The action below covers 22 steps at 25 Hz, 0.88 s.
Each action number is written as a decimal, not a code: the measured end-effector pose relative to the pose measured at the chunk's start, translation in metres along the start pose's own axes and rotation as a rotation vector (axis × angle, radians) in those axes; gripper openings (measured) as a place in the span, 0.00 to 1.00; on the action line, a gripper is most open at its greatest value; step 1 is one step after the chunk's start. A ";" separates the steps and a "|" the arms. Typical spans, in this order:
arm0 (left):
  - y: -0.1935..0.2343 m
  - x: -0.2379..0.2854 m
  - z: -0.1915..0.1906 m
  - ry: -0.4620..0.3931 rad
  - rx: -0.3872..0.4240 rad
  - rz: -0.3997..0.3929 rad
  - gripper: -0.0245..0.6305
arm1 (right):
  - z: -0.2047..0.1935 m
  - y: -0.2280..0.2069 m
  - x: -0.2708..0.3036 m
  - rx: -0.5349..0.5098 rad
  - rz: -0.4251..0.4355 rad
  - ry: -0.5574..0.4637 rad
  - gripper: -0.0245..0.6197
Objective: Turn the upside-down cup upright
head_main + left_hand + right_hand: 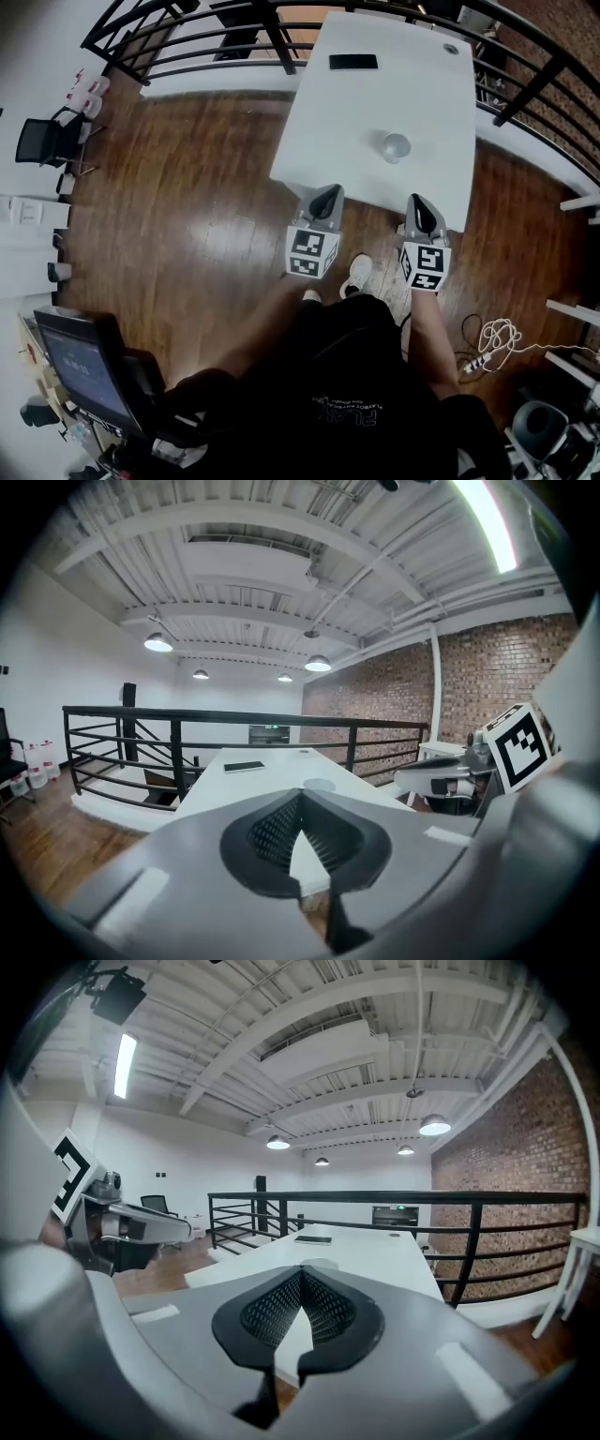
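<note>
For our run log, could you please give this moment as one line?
cup: upside down on table, untouched | left claw: shut, empty | right claw: shut, empty

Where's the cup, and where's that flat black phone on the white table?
cup (pixel 396 146), head view, the point lies on its upturned bottom.
phone (pixel 353 62), head view, the point lies on the middle of its dark face.

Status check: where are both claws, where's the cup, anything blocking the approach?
Left claw, right claw shut, empty, at near edge of table. Cup mid-table ahead, untouched, apparently upside-down. Phone at far end, clear of path.
</note>
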<state>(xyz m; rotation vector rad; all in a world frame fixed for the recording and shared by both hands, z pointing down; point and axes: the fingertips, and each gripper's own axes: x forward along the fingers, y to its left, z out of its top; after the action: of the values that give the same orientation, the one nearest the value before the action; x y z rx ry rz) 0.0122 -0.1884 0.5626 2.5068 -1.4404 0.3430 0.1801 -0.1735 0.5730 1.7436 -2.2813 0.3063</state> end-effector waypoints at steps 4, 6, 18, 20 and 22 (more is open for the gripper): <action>-0.008 -0.018 -0.011 -0.003 0.014 -0.039 0.03 | -0.012 0.018 -0.020 0.000 -0.023 -0.003 0.06; -0.011 -0.033 -0.021 0.008 0.002 -0.066 0.03 | -0.023 0.031 -0.035 0.000 -0.037 0.009 0.06; 0.020 -0.146 -0.040 -0.027 -0.050 -0.110 0.03 | -0.037 0.151 -0.104 -0.050 -0.068 -0.031 0.06; 0.017 -0.153 -0.046 -0.025 -0.040 -0.131 0.03 | -0.040 0.160 -0.114 -0.053 -0.082 -0.023 0.06; 0.012 -0.161 -0.054 -0.023 -0.046 -0.157 0.03 | -0.043 0.166 -0.125 -0.054 -0.104 -0.014 0.06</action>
<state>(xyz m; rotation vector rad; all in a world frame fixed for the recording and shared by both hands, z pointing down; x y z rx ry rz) -0.0814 -0.0468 0.5643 2.5745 -1.2341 0.2500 0.0543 -0.0024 0.5703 1.8353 -2.1774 0.2112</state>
